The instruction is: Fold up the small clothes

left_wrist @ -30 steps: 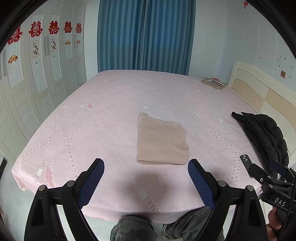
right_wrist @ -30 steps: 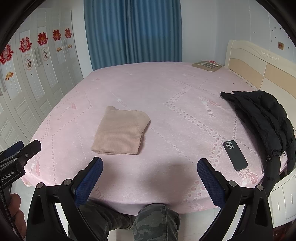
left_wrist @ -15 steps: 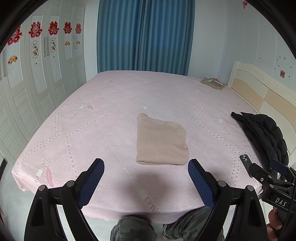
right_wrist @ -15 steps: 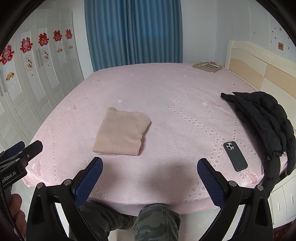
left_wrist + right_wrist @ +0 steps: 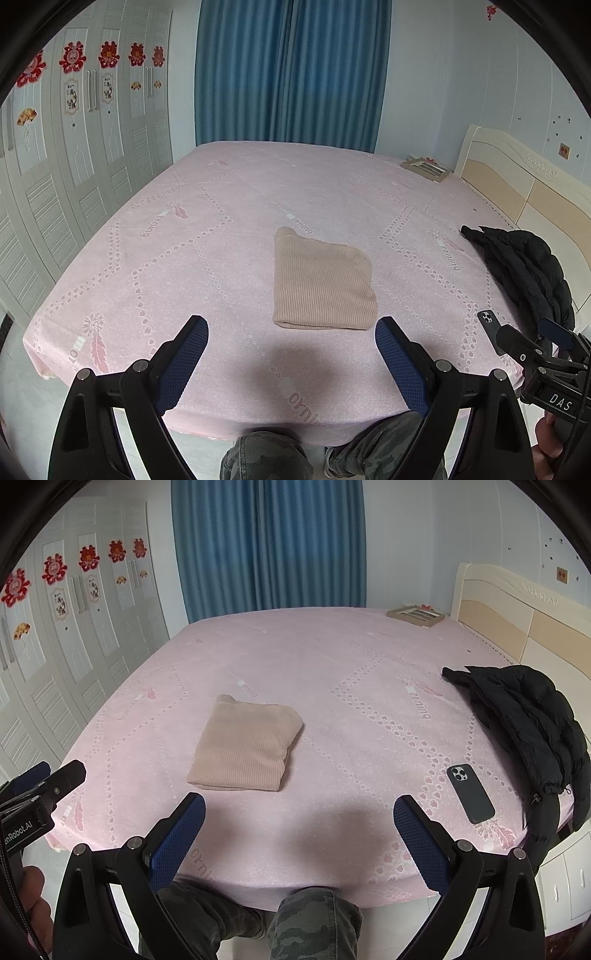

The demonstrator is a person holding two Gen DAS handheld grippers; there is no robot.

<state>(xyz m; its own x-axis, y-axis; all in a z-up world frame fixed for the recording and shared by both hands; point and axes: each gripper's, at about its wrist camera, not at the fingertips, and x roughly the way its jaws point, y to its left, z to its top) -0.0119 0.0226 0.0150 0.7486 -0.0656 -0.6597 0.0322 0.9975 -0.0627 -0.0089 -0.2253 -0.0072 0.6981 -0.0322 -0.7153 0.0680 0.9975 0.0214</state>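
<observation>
Pink bed (image 5: 229, 229) fills the room, and the beige garment (image 5: 321, 284) lies near its front edge as a neat folded rectangle, so folding looks done. Left hand-held gripper (image 5: 291, 332) and right hand-held gripper (image 5: 299, 808) hover spread wide, grasping nothing; no containers show

Both wrist cameras face the bed (image 5: 258, 192) from its foot, side by side.

one folded garment (image 5: 322, 284), one phone (image 5: 470, 793) (dark), one black jacket (image 5: 524, 716)
</observation>
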